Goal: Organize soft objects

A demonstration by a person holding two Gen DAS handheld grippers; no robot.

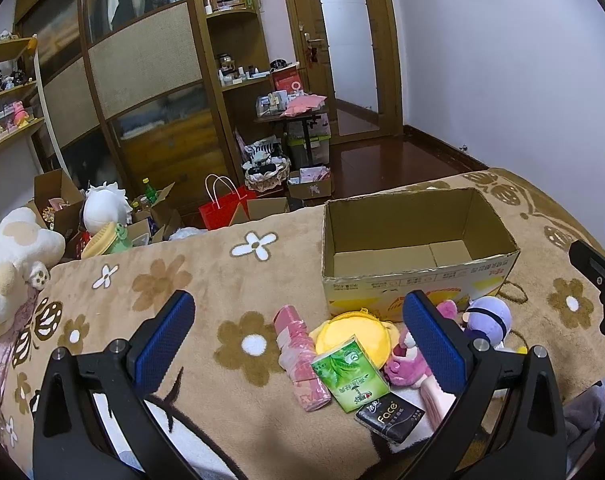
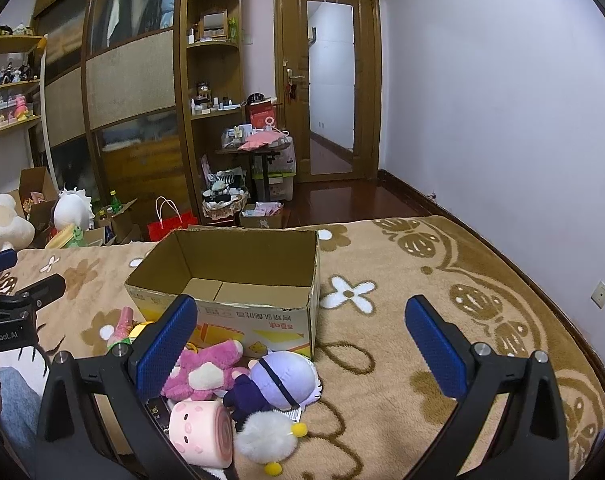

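An empty open cardboard box [image 1: 418,280] stands on the flowered blanket; it also shows in the right wrist view [image 2: 254,320]. In front of it lie soft things: a pink roll [image 1: 298,356], a yellow plush [image 1: 354,332], a green tissue pack [image 1: 348,372], a black tissue pack [image 1: 392,420], a pink bear plush [image 2: 206,372], a purple-headed doll [image 2: 282,380], a pink cylinder plush [image 2: 200,432] and a white fluffy chick [image 2: 266,440]. My left gripper [image 1: 298,340] is open above the pile. My right gripper [image 2: 302,340] is open, empty, over the doll and blanket.
The bed's brown blanket [image 2: 422,320] spreads to the right toward the wall. A large white plush [image 1: 10,264] sits at the bed's left edge. Beyond the bed are boxes, a red bag [image 1: 222,208], shelves and a wardrobe.
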